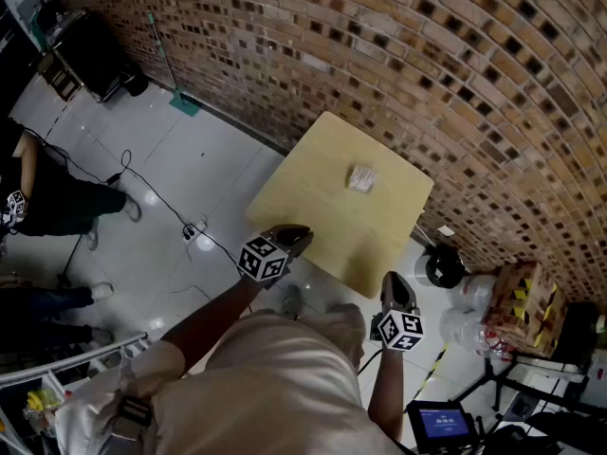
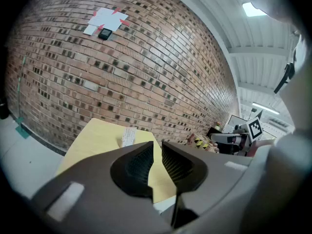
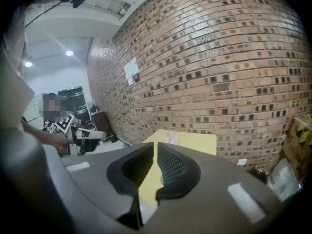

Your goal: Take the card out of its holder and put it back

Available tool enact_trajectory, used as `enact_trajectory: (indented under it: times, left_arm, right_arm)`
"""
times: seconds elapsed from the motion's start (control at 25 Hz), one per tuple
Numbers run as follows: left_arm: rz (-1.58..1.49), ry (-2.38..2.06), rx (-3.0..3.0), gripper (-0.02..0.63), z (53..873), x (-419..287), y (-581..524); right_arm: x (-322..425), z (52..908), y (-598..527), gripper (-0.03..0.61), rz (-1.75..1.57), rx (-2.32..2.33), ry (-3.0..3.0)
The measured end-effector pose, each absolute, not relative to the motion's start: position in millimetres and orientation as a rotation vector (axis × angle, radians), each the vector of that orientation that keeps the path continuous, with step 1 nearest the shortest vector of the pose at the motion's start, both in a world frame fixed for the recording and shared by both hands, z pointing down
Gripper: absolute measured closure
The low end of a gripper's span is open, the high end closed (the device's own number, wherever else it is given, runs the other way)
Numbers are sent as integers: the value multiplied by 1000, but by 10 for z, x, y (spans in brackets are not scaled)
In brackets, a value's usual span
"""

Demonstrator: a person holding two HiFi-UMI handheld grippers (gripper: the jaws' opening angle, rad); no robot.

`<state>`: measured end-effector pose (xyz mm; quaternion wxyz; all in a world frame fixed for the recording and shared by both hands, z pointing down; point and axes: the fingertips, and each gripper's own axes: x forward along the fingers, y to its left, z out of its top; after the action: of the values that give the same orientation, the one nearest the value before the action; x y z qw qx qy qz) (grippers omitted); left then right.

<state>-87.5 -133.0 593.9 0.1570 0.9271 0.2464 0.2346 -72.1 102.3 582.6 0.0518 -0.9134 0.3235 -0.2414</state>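
Observation:
A small pale card in its holder (image 1: 361, 178) lies flat near the far side of the square yellow table (image 1: 313, 207). Both grippers hang short of the table's near edge, well back from the card. My left gripper (image 1: 294, 233) is at the table's near-left corner, and my right gripper (image 1: 395, 281) is below the near-right corner. In the left gripper view the jaws (image 2: 157, 145) stand almost together with nothing between them, and the card holder (image 2: 128, 136) shows beyond. The right gripper (image 3: 155, 145) shows the same thin slit, also empty, with the card holder (image 3: 171, 138) far ahead.
A brick wall (image 1: 455, 74) runs behind the table. A black bin (image 1: 444, 265), plastic bottles and a taped cardboard box (image 1: 520, 301) stand to the right. Cables (image 1: 161, 197) cross the white floor on the left, where another person (image 1: 57, 202) stands. A small screen (image 1: 441, 423) sits low right.

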Motion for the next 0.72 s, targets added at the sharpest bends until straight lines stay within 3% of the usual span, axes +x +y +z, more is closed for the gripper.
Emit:
enact_trajectory:
  times: [0.72]
  left_arm:
    - [782,420,2609,545,6198,-195,-1061]
  right_arm:
    - [719,5955,884,549,-851,-2691,1330]
